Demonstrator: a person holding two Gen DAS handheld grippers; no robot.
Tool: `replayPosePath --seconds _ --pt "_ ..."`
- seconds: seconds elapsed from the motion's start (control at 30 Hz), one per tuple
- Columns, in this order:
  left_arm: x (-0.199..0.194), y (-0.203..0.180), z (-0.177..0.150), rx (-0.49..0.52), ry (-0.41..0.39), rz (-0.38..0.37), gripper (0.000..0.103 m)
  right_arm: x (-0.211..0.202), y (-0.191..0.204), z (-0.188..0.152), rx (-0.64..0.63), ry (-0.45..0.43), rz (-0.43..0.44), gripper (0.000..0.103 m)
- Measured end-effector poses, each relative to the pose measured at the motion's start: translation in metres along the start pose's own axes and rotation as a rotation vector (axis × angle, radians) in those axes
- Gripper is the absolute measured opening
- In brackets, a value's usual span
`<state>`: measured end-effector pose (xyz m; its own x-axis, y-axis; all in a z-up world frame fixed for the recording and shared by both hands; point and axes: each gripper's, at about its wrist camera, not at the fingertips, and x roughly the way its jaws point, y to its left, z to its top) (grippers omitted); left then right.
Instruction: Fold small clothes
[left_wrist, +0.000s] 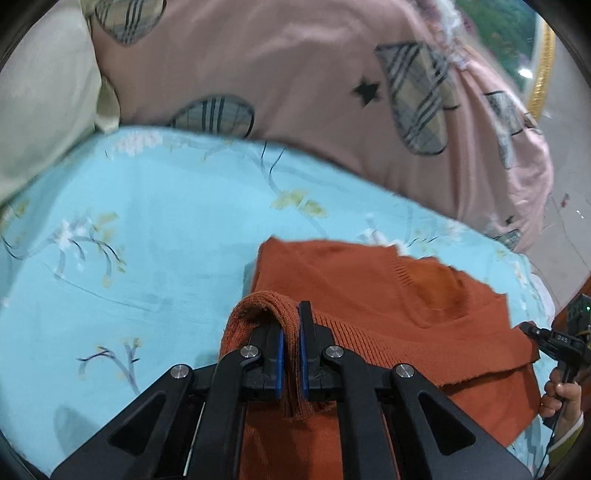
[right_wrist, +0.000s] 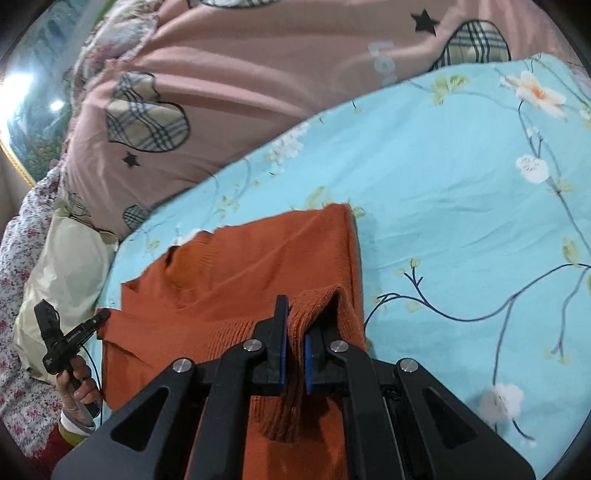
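Note:
A rust-orange knit sweater (left_wrist: 388, 295) lies on a light blue floral bed sheet (left_wrist: 147, 221). My left gripper (left_wrist: 291, 314) is shut on its ribbed edge at the left corner, with the fabric bunched between the blue pads. In the right wrist view the same sweater (right_wrist: 240, 266) spreads ahead and my right gripper (right_wrist: 295, 317) is shut on the ribbed edge at its right corner. Each gripper shows in the other's view: the right one (left_wrist: 532, 330) at the sweater's right edge, the left one (right_wrist: 99, 319) at its left edge.
A pink quilt (left_wrist: 295, 74) with plaid patches is heaped along the far side of the bed. A cream pillow (left_wrist: 40, 99) lies at the far left. A gold-framed picture (left_wrist: 543, 62) hangs beyond. A floral cloth (right_wrist: 22, 295) lies left of the bed.

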<state>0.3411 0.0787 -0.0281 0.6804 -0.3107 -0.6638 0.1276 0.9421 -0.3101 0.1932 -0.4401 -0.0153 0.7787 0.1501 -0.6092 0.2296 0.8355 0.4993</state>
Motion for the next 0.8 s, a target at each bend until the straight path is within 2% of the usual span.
replayPosePath --seconds 0.1,0.13,0.2,0.23,0.27,0.3,0.37,0.43,0.47,0.57,0.63,0.67,0.73,0.8 --pt "0.017 0.001 -0.006 0.019 0.049 0.01 0.008 0.004 -0.004 -0.002 0.036 0.03 -0.02 0.01" --pt "0.012 0.0 -0.01 0.026 0.052 0.0 0.013 0.0 -0.005 -0.004 0.051 0.034 -0.02 0.012" --pt "-0.001 -0.005 -0.018 0.044 0.042 -0.032 0.028 -0.018 0.0 -0.011 0.043 -0.003 -0.033 0.019" --pt "-0.014 -0.009 -0.025 0.063 0.034 -0.037 0.043 -0.029 0.005 -0.015 0.02 -0.034 -0.062 0.028" --pt "-0.023 -0.014 -0.032 0.077 0.026 -0.044 0.05 -0.042 0.01 -0.02 -0.004 -0.072 -0.095 0.039" --pt "-0.033 -0.019 -0.039 0.09 0.018 -0.06 0.051 -0.054 0.018 -0.026 -0.027 -0.108 -0.1 0.04" --pt "-0.048 -0.035 -0.058 0.129 0.038 -0.116 0.051 -0.066 0.036 -0.039 -0.092 -0.128 -0.026 0.04" --pt "-0.048 -0.058 -0.079 0.186 0.098 -0.165 0.051 -0.057 0.063 -0.055 -0.204 -0.051 0.064 0.04" --pt "-0.044 -0.067 -0.086 0.217 0.13 -0.172 0.051 -0.045 0.078 -0.066 -0.268 0.019 0.099 0.04" --pt "-0.022 -0.092 -0.103 0.326 0.202 -0.114 0.05 -0.009 0.098 -0.082 -0.363 0.191 0.148 0.04" --pt "-0.006 -0.096 -0.1 0.358 0.218 -0.066 0.051 0.014 0.095 -0.082 -0.389 0.26 0.119 0.038" --pt "-0.002 -0.096 -0.096 0.356 0.217 -0.061 0.053 0.019 0.09 -0.079 -0.392 0.257 0.083 0.037" --pt "0.006 -0.091 -0.08 0.338 0.208 -0.057 0.053 0.024 0.078 -0.064 -0.379 0.212 -0.004 0.035" --pt "0.017 -0.086 -0.058 0.319 0.174 0.011 0.052 0.022 0.064 -0.043 -0.325 0.14 -0.056 0.035"
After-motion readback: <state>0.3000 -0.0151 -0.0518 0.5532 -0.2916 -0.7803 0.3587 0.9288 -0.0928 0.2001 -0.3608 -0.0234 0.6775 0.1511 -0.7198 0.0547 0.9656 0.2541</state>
